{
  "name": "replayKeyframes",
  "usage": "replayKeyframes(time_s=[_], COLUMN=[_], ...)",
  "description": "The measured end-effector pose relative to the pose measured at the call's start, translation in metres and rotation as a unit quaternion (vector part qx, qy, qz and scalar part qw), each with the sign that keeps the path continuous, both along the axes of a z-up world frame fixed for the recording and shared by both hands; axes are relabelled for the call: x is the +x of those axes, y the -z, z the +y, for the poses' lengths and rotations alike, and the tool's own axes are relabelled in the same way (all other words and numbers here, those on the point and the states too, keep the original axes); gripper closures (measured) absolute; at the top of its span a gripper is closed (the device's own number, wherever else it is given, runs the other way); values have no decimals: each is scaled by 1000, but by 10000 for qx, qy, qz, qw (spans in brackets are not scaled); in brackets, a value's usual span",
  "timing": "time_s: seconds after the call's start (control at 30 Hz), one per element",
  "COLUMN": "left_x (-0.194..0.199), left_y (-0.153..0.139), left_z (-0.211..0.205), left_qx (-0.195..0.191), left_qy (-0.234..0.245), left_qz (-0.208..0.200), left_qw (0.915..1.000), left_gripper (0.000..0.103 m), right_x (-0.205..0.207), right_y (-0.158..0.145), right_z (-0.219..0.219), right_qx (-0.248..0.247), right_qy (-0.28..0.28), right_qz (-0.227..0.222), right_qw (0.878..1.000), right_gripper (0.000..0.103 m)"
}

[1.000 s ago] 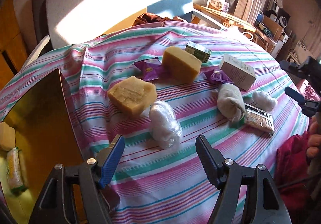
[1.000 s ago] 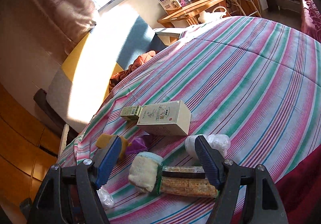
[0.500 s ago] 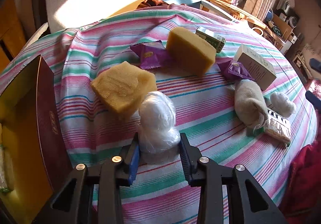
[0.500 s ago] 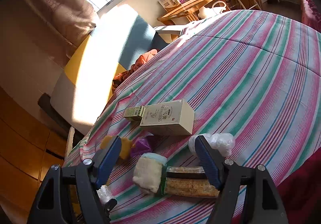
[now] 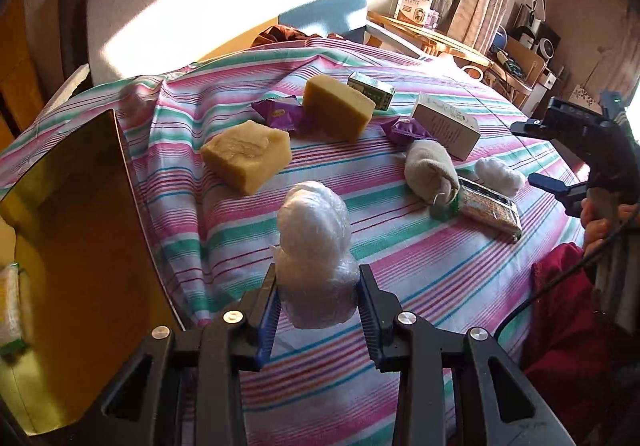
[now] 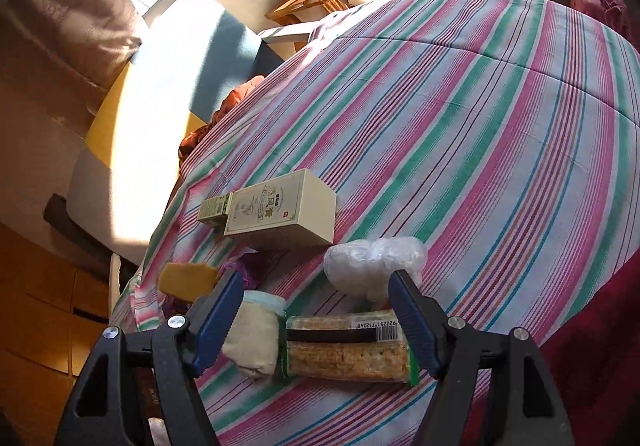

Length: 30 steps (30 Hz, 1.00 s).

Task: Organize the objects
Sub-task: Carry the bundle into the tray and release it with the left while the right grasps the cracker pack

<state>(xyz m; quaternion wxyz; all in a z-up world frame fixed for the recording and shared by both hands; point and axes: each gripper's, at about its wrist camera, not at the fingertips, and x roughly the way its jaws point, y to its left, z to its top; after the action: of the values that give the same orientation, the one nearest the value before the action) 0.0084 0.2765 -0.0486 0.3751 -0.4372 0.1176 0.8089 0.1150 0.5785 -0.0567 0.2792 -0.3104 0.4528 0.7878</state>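
Observation:
My left gripper (image 5: 318,298) is shut on a white plastic-wrapped bundle (image 5: 314,238) and holds it above the striped cloth (image 5: 400,266). On the cloth lie two yellow sponge blocks (image 5: 248,154) (image 5: 338,108), purple packets (image 5: 278,112), a green box (image 5: 370,90), a cream carton (image 5: 446,124), a cloth pouch (image 5: 430,172), a cracker pack (image 5: 488,208) and a second white bundle (image 5: 498,172). My right gripper (image 6: 316,306) is open, with the cracker pack (image 6: 348,346) lying between its fingers and the second bundle (image 6: 374,260) just beyond.
An open yellow-lined box (image 5: 76,214) stands at the left edge of the cloth with items inside. My right gripper also shows at the right of the left wrist view (image 5: 548,154). A sofa (image 5: 224,2) lies behind the cloth.
My left gripper moved forward, closed on the white wrapped bundle and lifted it. My right gripper drifted a little closer to the cracker pack and stayed open.

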Motion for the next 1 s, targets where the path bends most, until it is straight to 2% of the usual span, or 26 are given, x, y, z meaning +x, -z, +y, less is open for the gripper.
replayKeyframes(time_s=[0.17,0.3,0.43,0.57,0.7,0.8,1.0], left_x=[10,15,16,15,12,11,7], left_y=[-13,-20,-25,-32,-36,-37,-33], left_z=[-17,-30,-44,-61,-77,-86,-101], left_qx=[186,308,417,507,591,623,632], left_qy=[47,35,-21,-120,-245,-340,-558], left_qz=[72,64,59,116,151,141,86], left_qw=[9998,9995,9991,9986,9978,9974,9964], left_gripper=[66,66,66,66,66,66,66], right_x=[-13,-16,-25,-25,-25,-25,-38], right_y=[9,22,33,38,39,28,6], right_z=[-6,-2,-10,-34,-71,-90,-106], right_qx=[196,48,-112,-481,-969,-747,347], right_qy=[-187,-193,-453,-946,-1758,-2093,-2451], right_qz=[-621,-935,-1249,-1247,-1090,-1053,-1457], right_qw=[9977,9954,9911,9865,9736,9693,9579], right_gripper=[26,26,26,26,26,26,26])
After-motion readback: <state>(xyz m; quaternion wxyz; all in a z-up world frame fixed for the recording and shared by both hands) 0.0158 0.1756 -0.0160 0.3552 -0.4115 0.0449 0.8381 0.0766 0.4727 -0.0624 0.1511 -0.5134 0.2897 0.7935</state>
